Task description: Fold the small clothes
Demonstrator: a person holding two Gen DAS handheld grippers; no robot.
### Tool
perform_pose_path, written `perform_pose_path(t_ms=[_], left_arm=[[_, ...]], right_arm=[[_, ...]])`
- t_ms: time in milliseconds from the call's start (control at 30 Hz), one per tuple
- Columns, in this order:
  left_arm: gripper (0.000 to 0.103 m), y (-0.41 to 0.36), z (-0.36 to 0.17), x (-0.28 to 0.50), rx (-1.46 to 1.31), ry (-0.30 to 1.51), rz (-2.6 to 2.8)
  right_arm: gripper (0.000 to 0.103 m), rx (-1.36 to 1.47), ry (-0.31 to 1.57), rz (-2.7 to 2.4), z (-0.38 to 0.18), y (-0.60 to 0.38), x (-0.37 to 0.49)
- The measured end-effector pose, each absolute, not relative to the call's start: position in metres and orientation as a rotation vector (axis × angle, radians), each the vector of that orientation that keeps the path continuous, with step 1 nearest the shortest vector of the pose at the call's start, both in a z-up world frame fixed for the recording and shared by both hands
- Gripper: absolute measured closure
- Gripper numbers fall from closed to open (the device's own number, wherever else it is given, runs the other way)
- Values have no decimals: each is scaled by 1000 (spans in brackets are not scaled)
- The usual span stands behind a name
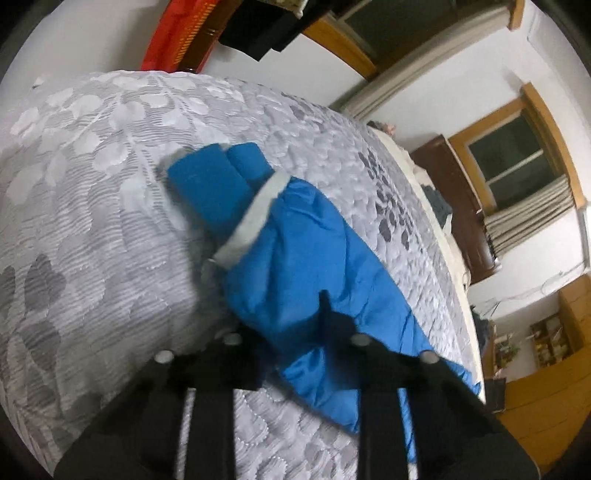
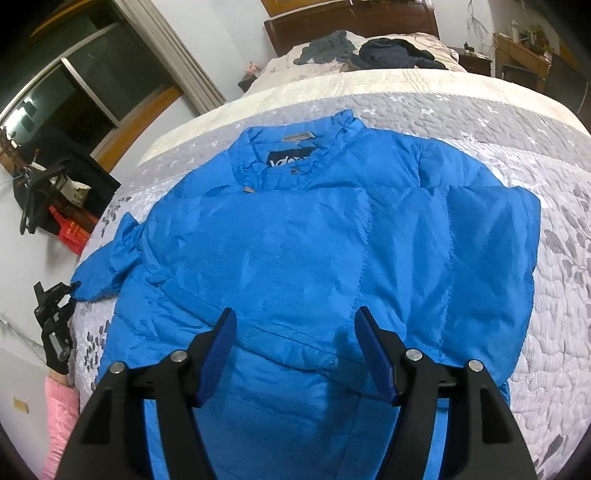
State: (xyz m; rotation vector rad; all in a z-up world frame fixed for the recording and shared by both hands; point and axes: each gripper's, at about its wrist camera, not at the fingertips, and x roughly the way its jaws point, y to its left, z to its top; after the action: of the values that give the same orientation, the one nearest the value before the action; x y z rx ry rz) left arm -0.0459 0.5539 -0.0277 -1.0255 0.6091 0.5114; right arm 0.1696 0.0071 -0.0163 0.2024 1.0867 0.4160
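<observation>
A blue puffer jacket (image 2: 314, 240) lies front up and spread flat on a grey leaf-pattern quilt (image 2: 554, 277), collar at the far end. My right gripper (image 2: 295, 328) hovers open over the jacket's near hem, with nothing between its blue pads (image 2: 221, 343). At the bed's left edge my left gripper (image 2: 70, 290) is shut on the end of the jacket's left sleeve (image 2: 107, 262). In the left wrist view that sleeve (image 1: 314, 258) drapes over the left gripper (image 1: 299, 321) and hides its fingertips. The white-lined cuff (image 1: 255, 218) sticks out beyond it over the quilt (image 1: 92, 221).
Dark clothes (image 2: 369, 48) are piled near the wooden headboard (image 2: 351, 22). The bed's left edge drops beside a white wall, with a red box (image 2: 70, 232) and a window (image 2: 74, 92) beyond. A pink sleeve (image 2: 61, 413) of the person shows at the lower left.
</observation>
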Motion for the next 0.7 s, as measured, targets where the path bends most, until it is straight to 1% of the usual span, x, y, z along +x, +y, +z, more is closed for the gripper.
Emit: perform_pose_path(t_ms=[133, 433, 533, 700], left_arm=[[93, 540, -9, -51, -969, 548, 535], [93, 497, 54, -61, -814, 434, 536], [94, 474, 77, -58, -765, 398, 502], [94, 413, 121, -39, -636, 366, 396]], right_arm=[[36, 209, 1088, 403, -18, 0, 169], [36, 219, 1085, 392, -19, -12, 166], [36, 223, 1080, 391, -17, -15, 164], [36, 221, 1067, 388, -14, -19, 161]])
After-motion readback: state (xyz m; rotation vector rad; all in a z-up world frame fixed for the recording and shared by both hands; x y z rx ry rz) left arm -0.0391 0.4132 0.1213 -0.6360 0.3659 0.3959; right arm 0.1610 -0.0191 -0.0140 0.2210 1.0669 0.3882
